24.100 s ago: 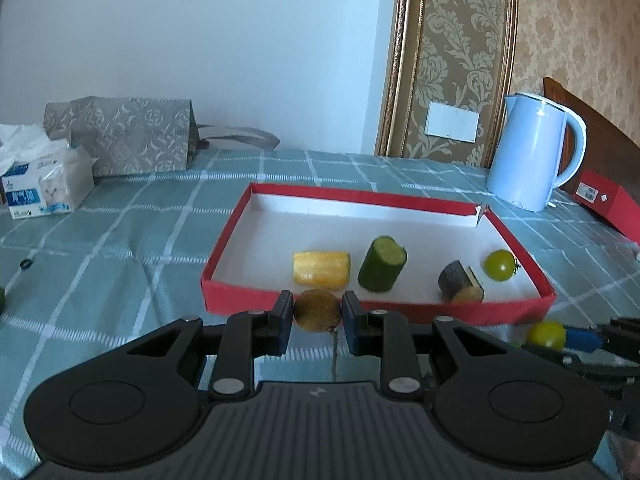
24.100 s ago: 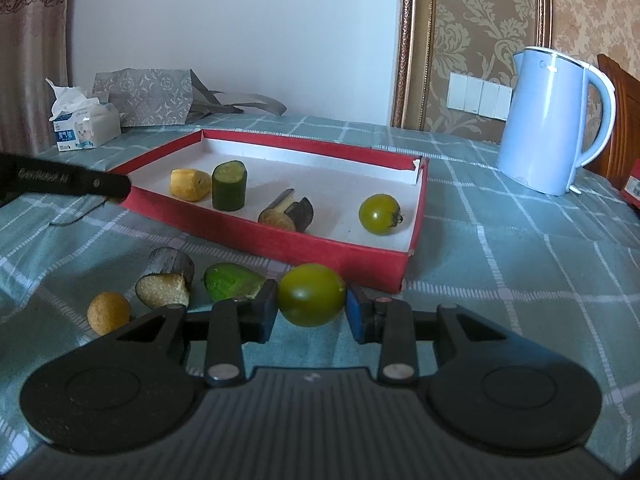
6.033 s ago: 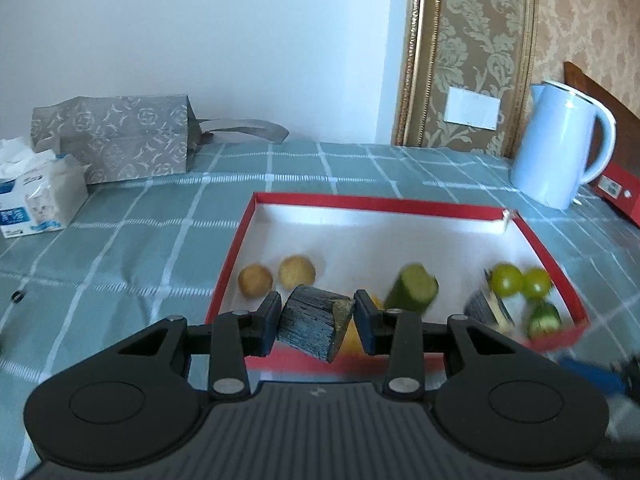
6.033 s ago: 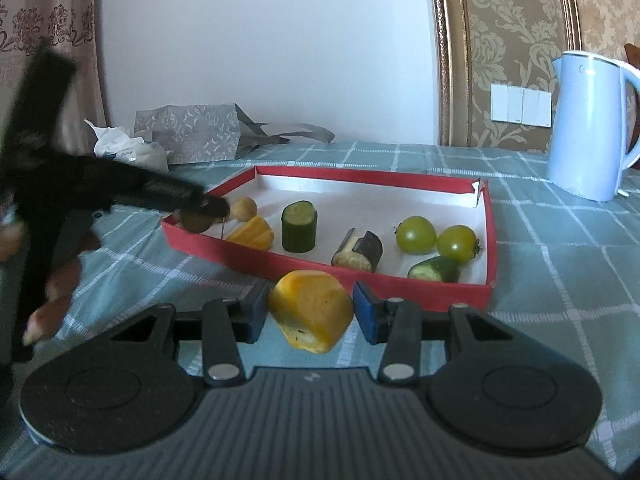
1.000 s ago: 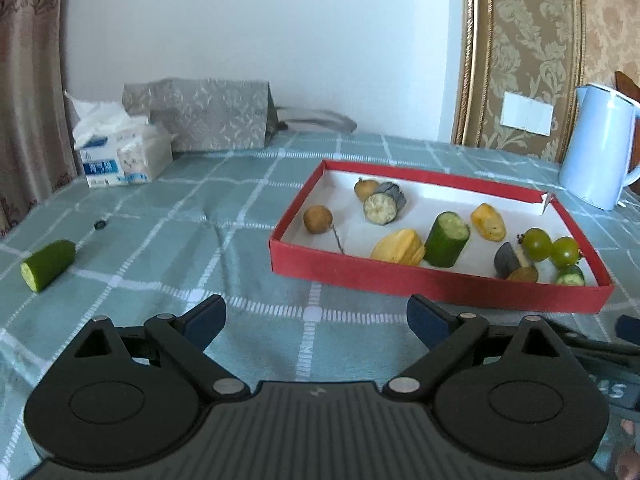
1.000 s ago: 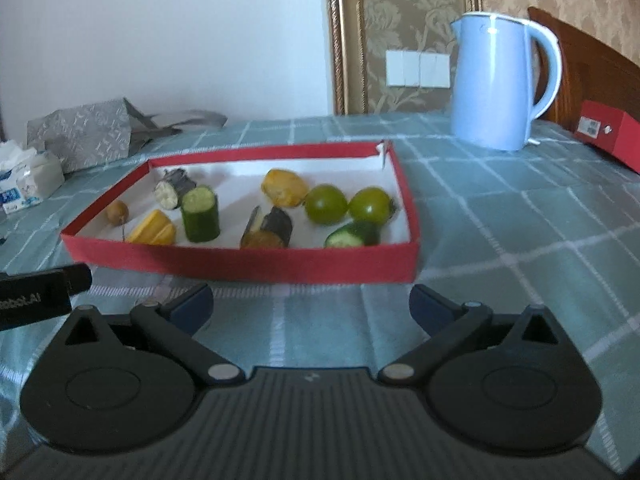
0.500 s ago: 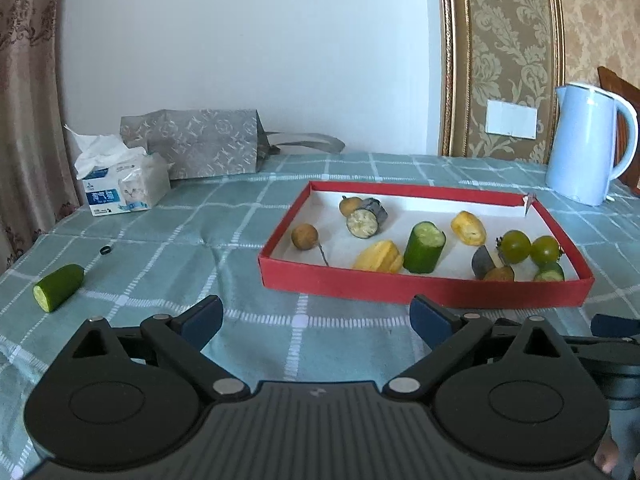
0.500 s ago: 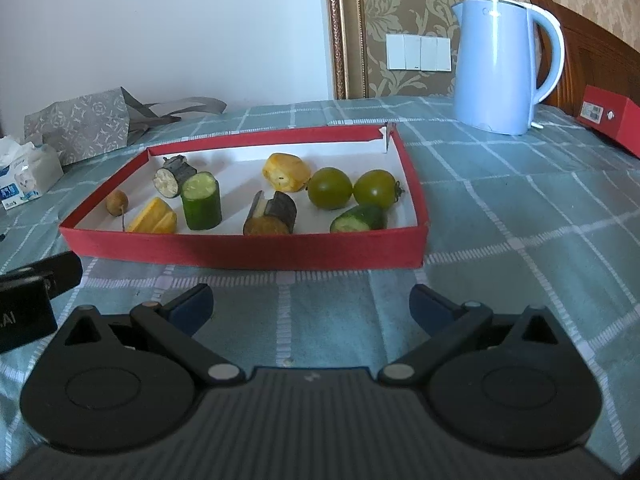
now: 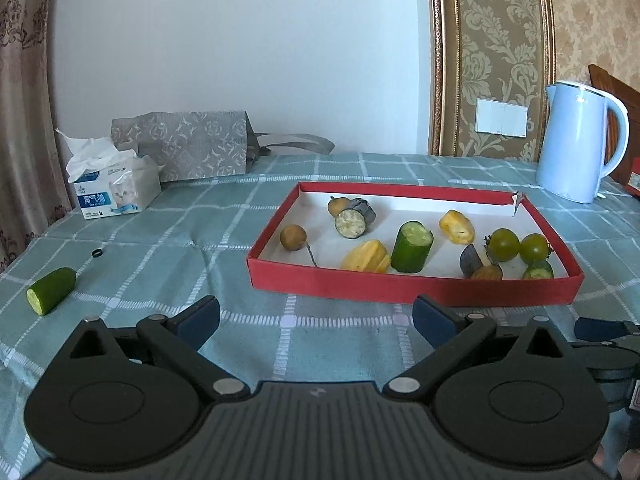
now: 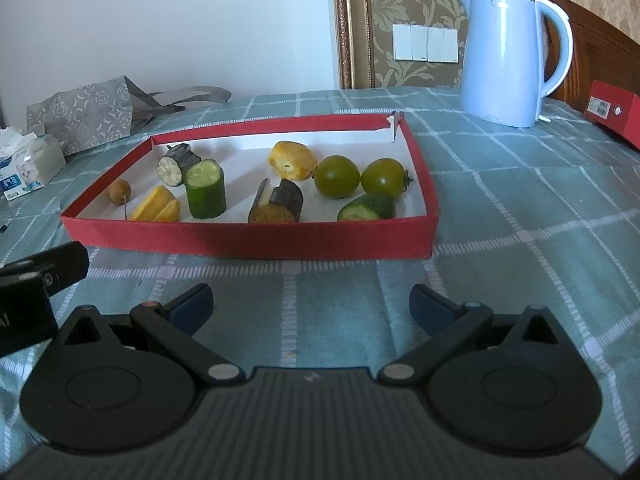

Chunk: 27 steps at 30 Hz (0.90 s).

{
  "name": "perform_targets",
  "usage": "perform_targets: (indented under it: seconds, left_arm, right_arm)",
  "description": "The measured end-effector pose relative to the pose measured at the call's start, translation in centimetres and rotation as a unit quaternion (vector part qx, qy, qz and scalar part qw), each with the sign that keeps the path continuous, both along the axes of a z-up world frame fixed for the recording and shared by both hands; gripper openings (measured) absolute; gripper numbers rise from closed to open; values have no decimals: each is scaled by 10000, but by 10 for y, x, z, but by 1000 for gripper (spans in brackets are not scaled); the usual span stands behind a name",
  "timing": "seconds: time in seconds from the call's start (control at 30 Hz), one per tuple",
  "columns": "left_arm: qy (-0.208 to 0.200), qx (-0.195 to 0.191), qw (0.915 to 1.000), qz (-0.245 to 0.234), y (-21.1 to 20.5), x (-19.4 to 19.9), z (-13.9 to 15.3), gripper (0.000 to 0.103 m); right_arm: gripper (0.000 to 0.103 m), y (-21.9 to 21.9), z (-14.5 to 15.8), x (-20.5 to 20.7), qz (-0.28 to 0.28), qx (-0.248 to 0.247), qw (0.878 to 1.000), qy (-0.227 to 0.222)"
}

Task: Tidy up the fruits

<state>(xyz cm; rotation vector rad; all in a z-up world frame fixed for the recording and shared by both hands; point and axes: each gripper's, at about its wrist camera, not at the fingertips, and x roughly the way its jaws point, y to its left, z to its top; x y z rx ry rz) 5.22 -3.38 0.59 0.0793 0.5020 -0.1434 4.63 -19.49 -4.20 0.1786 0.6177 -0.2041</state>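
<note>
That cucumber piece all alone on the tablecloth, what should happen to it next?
Probably the left hand-held gripper, open and empty, should swing left toward the cucumber piece. It lies on the tablecloth, well outside the red tray that holds the other pieces, and the left side is nearer to it.

Cucumber piece on tablecloth, well left of tray
</note>
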Motion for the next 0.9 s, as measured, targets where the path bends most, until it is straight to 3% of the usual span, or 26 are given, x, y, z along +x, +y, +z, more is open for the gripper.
perform_targets:
  seconds: [0.27, 0.47, 0.9]
  left_arm:
    - [-230, 84, 9997, 67, -5, -9, 6, 103]
    - [-431, 564, 9961, 523, -11, -14, 2, 103]
    - [-149, 543, 9963, 651, -6, -1, -5, 103]
  right_arm:
    - [103, -3, 1, -1, -53, 145, 9999, -32]
    - [103, -11, 3, -3, -207, 360, 9991, -100]
    - [103, -2, 7, -5, -261, -42, 9994, -213]
